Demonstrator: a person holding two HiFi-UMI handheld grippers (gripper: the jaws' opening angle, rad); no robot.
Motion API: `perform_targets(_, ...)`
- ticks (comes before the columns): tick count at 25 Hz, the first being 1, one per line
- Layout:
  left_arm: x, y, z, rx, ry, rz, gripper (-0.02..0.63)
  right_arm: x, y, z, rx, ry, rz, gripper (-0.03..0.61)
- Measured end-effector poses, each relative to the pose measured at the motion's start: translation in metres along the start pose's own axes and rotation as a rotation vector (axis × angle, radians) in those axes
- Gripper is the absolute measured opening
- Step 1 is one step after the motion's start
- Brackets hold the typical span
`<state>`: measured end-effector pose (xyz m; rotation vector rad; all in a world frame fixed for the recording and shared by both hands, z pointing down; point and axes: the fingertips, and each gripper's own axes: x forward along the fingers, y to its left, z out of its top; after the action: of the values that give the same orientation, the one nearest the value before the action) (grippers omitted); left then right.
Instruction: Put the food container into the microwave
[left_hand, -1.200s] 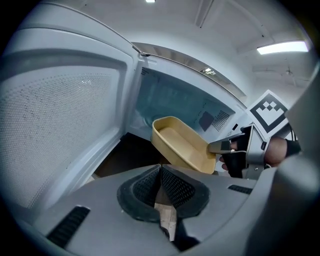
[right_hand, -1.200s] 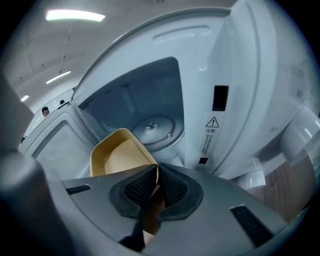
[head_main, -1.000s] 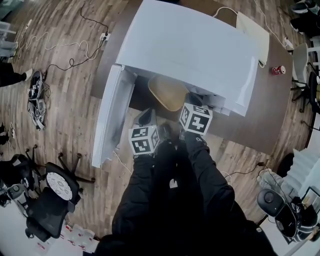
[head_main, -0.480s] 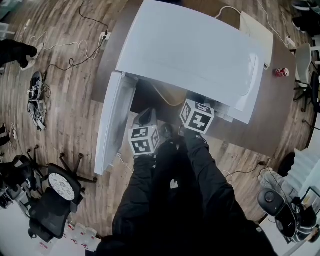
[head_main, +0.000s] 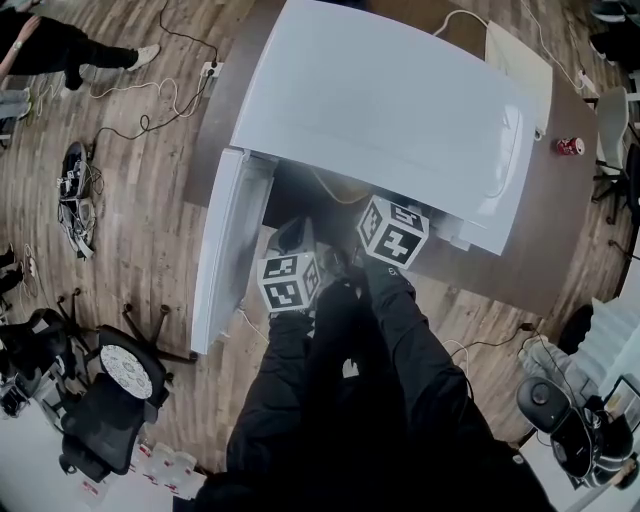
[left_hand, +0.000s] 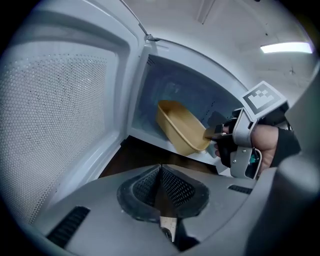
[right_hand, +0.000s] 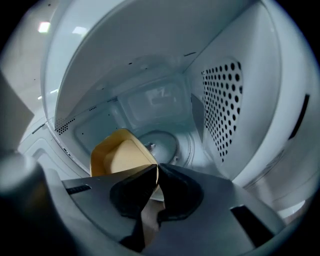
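Showing the insertion stage: the microwave (head_main: 390, 100) stands with its door (head_main: 225, 250) swung open at the left of the head view. The food container (left_hand: 182, 131) is seen within the cavity mouth, at the centre of the left gripper view. It is held tilted, its far end lower; whether that end rests on the cavity floor cannot be told. The task is therefore judged mostly done, with the setting down, the release and the withdrawal left to do. The right gripper (right_hand: 156, 170) is pinched on the container's near rim. In the right gripper view the container thus lies just beyond the jaws, toward the upper left, beside the round recess (right_hand: 160, 145) of the floor. The left gripper (left_hand: 160, 172) is held before the opening, jaws pressed together with nothing between them, apart from the container.
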<state>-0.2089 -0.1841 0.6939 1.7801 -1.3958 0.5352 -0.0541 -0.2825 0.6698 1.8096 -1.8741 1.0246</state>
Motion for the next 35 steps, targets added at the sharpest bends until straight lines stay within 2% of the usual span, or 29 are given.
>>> perform_targets(13,0.000,0.007,-0.007,-0.009,0.012,0.011,0.035,0.008,0.002,0.015,0.015,-0.102,-0.016,0.037)
perform_targets(29,-0.006,0.011,-0.010,-0.014,0.006,0.015,0.035,0.009,0.007,0.014,0.001,-0.124,0.000,0.039)
perform_targets(30,-0.006,0.010,-0.010,-0.014,0.006,0.015,0.035,0.009,0.007,0.015,0.000,-0.126,0.002,0.045)
perform_targets(32,-0.006,0.009,-0.010,-0.013,0.002,0.013,0.035,0.008,0.007,0.015,-0.005,-0.129,0.008,0.099)
perform_targets(35,-0.006,0.006,-0.009,-0.010,-0.003,0.007,0.035,0.005,0.009,0.017,-0.020,-0.135,0.017,0.112)
